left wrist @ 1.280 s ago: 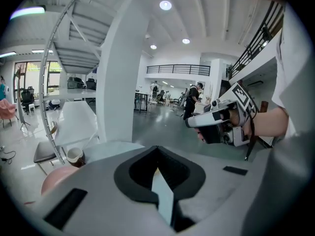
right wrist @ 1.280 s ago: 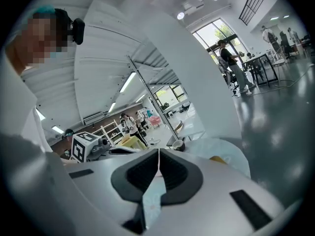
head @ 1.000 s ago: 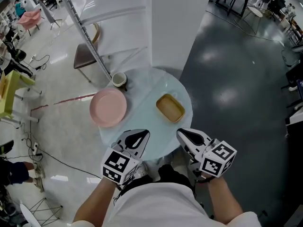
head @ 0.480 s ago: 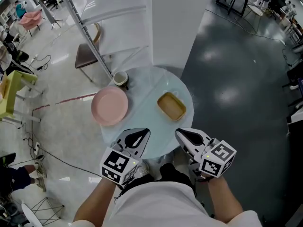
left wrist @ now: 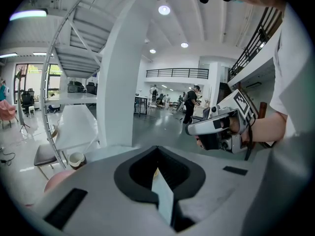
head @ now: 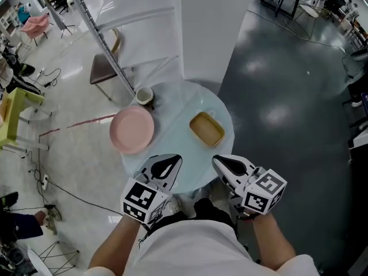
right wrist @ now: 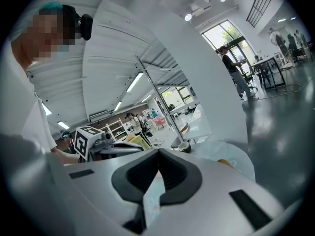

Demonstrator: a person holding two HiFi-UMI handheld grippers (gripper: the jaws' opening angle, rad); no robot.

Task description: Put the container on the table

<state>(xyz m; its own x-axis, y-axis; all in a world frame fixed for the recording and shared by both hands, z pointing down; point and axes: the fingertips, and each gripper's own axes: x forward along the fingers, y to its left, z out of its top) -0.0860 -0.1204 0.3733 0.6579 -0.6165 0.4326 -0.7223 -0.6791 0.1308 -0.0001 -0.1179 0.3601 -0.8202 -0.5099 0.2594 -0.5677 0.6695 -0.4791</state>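
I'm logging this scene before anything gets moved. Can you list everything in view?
table: one, pale blue, round, in front of the person
container: one, tan, rectangular, on the table's right side
plate: one, pink, on the table's left side
cup: one, cream, at the table's far rim, behind the plate
chair: one, brown seat, beyond the table
left gripper: one, grey, jaws shut, empty, over the table's near edge
right gripper: one, grey, jaws shut, empty, over the table's near edge

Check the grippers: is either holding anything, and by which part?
Nothing is held. The left gripper and right gripper both have jaws together, empty; the yellow container sits on the table, apart from both.
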